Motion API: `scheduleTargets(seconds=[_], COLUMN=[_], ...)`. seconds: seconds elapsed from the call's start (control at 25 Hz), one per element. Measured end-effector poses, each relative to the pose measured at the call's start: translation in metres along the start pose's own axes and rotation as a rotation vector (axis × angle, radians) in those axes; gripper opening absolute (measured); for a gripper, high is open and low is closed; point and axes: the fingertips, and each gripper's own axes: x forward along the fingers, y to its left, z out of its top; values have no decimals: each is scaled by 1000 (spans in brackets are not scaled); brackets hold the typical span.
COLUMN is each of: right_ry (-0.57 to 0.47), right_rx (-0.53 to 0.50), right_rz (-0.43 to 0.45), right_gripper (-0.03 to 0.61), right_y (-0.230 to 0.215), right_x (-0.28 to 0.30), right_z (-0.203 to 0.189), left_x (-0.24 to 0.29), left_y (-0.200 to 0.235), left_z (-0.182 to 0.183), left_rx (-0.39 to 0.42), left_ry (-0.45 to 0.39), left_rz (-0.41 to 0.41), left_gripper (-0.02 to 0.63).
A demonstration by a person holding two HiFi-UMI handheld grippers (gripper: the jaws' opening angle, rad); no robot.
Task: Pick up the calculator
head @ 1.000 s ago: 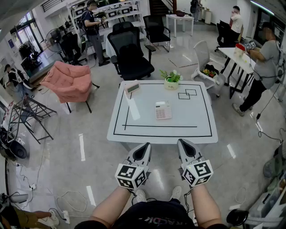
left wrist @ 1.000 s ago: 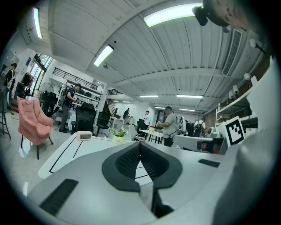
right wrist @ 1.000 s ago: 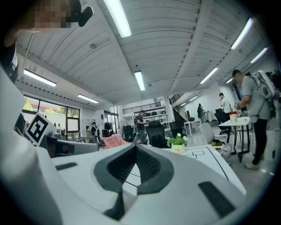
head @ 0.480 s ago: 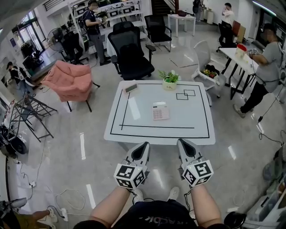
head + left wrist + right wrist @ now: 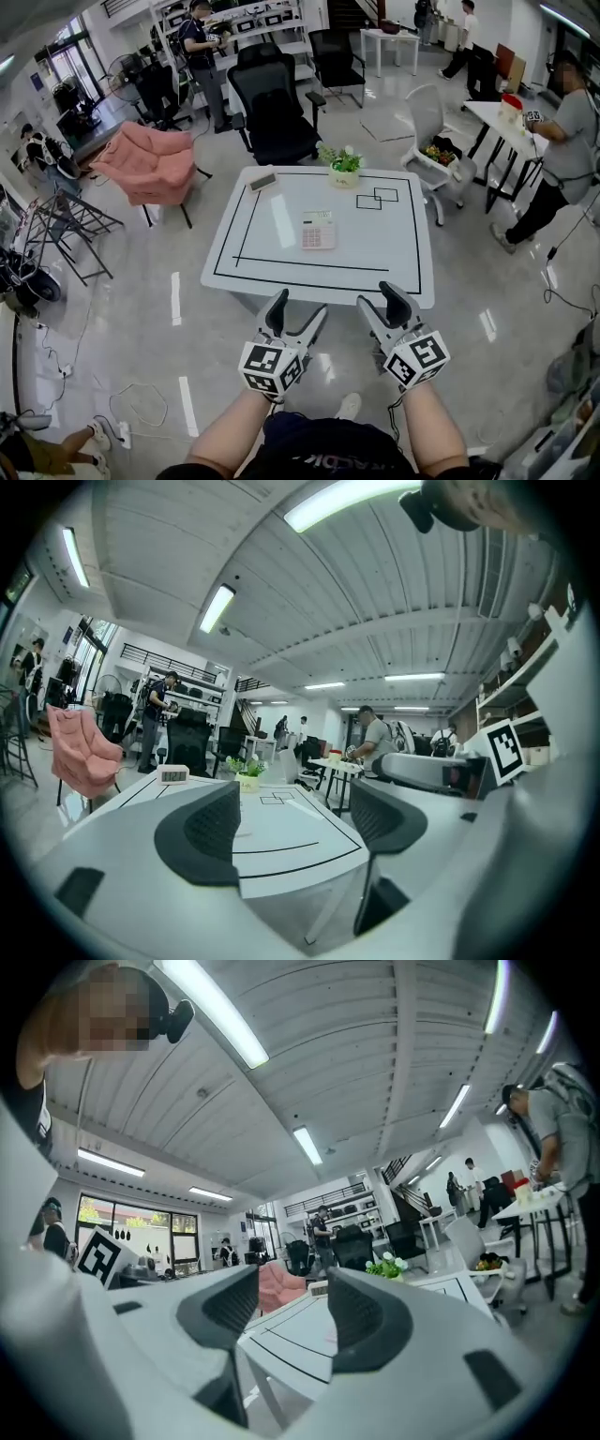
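The calculator (image 5: 318, 230) lies flat near the middle of the white worktop (image 5: 394, 272), inside the black outline. It is well apart from the small clock (image 5: 262, 180) at the far left corner and the potted plant (image 5: 343, 167) at the far edge, so nothing crowds an approach from the near side. Both grippers hang side by side over the floor just short of the worktop's near edge, pointing roughly level toward it, a carrying pose and not yet a reach. The left gripper (image 5: 298, 309) has its jaws opening with nothing between them, and the right gripper (image 5: 380, 298) is opening too, equally empty, probably in readiness for the grasp; the calculator sits low and flat, so the jaws will likely have to come down onto its edges
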Motion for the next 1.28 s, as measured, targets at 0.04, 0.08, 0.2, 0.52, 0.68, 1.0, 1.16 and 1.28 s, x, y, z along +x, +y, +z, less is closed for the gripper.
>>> scheduleTargets(seconds=[0.04, 0.08, 0.2, 0.52, 0.68, 1.0, 1.16, 1.28], right_ry=[2, 5, 10, -24, -4, 30, 35, 44], right_rx=[-2, -6, -4, 31, 30, 5, -18, -39], right_rz=[16, 30, 51, 70, 55, 1, -18, -31], right_gripper=[220, 226, 233, 233, 233, 233, 233, 233], right_y=[-3, -6, -14, -28, -31, -30, -24, -20], right_x=[-4, -8, -17, -10, 16, 96, 147, 181], right_z=[2, 3, 3, 1, -10, -22, -20, -21], left_x=[1, 3, 5, 17, 28, 59, 75, 84], left_y=[-7, -14, -27, -18, 7, 79, 123, 155], left_z=[-1, -3, -10, -16, -19, -10, 3, 10], left_rx=[1, -1, -5, -17, -34, -61, -59, -66], left_ry=[3, 7, 25, 47, 49, 55, 56, 54], left_rz=[3, 6, 18, 31, 22, -46, -82, -102], left_gripper=[358, 360, 364, 364, 365, 365, 365, 365])
